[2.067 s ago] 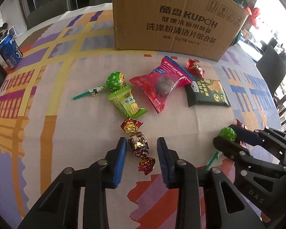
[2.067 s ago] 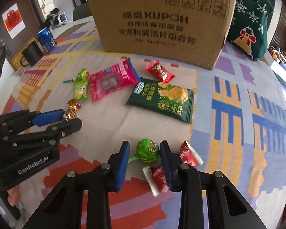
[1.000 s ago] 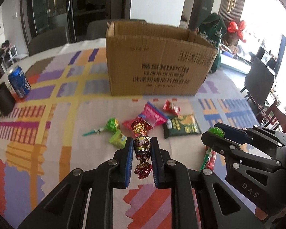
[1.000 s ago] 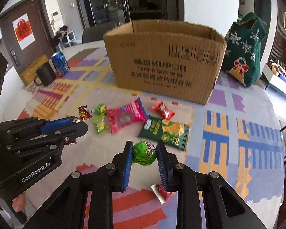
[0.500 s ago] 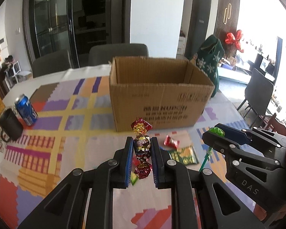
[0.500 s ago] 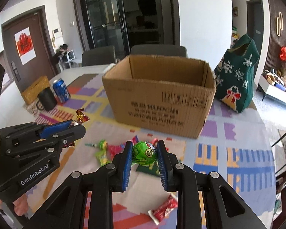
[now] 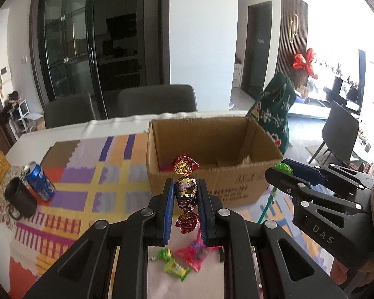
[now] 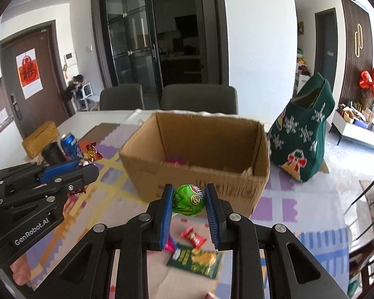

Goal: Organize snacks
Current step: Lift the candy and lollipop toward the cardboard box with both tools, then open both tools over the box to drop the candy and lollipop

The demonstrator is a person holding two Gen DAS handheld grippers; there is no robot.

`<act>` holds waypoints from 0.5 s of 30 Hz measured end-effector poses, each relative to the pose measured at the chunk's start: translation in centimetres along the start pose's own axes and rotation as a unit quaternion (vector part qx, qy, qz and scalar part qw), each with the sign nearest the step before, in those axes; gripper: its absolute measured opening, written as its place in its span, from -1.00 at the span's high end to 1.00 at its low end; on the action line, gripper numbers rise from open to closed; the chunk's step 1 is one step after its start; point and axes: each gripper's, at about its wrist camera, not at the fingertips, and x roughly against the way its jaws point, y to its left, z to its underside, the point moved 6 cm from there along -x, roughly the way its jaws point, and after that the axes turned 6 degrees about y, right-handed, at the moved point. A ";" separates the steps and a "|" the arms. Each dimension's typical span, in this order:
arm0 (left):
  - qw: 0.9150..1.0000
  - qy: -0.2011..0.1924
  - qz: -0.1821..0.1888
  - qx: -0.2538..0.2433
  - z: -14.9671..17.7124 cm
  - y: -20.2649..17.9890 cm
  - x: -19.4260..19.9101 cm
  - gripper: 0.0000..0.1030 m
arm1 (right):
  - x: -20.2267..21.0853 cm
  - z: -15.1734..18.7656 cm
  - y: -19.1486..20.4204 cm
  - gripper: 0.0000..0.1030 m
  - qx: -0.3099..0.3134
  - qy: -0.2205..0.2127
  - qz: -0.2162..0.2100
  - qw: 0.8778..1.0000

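My left gripper [image 7: 185,194] is shut on a foil-wrapped candy [image 7: 185,189], red and gold, held high in front of the open cardboard box [image 7: 239,189]. My right gripper [image 8: 189,199] is shut on a green lollipop [image 8: 188,199], also held high before the box [image 8: 207,186]. Each gripper shows in the other's view: the right one [image 7: 284,172] with the lollipop head [image 7: 283,167], the left one [image 8: 83,165] with the candy [image 8: 92,155]. The box holds something pink at its bottom.
On the patterned tablecloth below lie a pink snack bag [image 7: 194,254], a green candy [image 7: 175,269], a dark green chip bag [image 8: 197,259] and a small red packet [image 8: 193,236]. A blue can [image 7: 38,180] and black mug [image 7: 20,200] stand left. A green Christmas bag [image 8: 301,139] stands right of the box.
Both grippers closed on their sweets, lifted them off the table and rose toward the box, so I now look down into its open top.
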 end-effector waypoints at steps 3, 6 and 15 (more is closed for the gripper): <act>1.000 -0.003 0.002 0.001 -1.1 0.1 -0.7 0.64 | -0.3 -1.3 -0.3 0.48 0.002 -0.008 0.004 1.000; 1.000 -0.003 0.002 0.000 -2.0 0.3 -1.6 0.64 | -0.8 -2.6 -0.7 0.48 0.000 -0.014 0.006 1.000; 1.000 0.013 0.006 0.002 -4.4 1.1 -4.9 0.64 | -3.1 -5.6 -2.1 0.48 -0.008 -0.021 0.019 1.000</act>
